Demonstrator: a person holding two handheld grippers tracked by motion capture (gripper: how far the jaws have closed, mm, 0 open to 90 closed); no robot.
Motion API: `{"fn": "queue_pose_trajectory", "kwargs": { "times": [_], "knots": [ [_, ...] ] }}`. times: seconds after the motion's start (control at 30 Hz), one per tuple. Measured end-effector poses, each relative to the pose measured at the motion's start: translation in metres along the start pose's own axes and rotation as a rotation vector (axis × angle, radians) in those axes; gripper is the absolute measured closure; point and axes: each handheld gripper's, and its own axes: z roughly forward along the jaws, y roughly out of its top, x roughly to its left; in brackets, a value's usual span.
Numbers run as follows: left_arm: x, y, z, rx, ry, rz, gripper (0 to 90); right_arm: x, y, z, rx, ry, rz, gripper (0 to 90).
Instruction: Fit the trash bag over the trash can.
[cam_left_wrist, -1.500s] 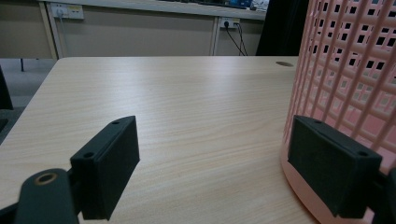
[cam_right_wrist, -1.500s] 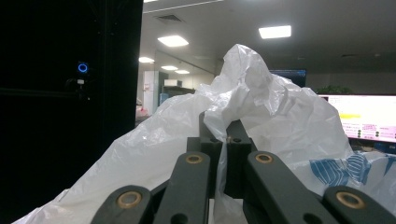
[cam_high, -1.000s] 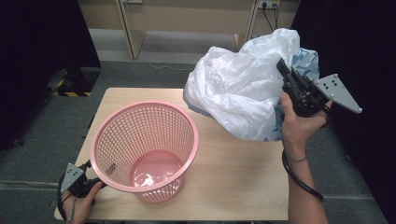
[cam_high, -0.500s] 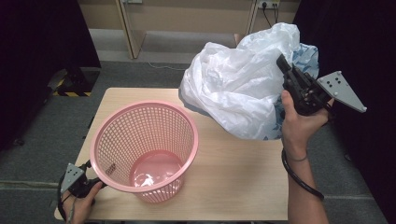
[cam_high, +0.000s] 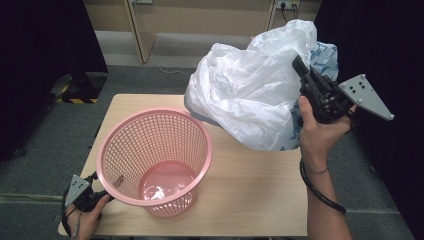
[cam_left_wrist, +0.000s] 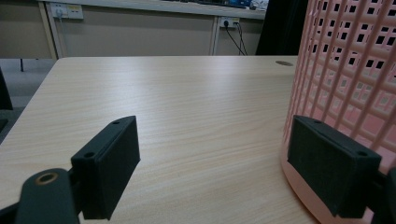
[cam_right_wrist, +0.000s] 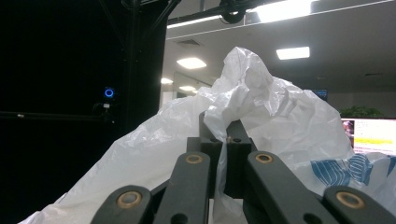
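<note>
Right tool (cam_high: 300, 67), at the upper right of the high view, is clenched on a fold of the white plastic bag (cam_high: 250, 95), which hangs raised over the table's (cam_high: 250, 200) far right corner; left tool (cam_left_wrist: 215, 168), lower left, stands released, one pad touching the pink basket (cam_high: 155, 155) near its base; the basket stands upright on the table.

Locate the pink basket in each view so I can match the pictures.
High view: pink basket stands lower left on the wooden table.
Left gripper view: its lattice wall fills the right edge.
Right gripper view: not in it.
Shared landmark: the wooden table, in the first two.
</note>
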Motion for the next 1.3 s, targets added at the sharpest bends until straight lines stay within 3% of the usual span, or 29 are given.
{"fn": "queue_pose_trajectory", "kwargs": {
  "times": [1.3],
  "knots": [
    [0.000, 0.000, 0.000, 0.000, -0.001, 0.000, 16.2, 0.033, 0.006, 0.003, -0.039, 0.124, 0.058, 90.0]
  ]
}}
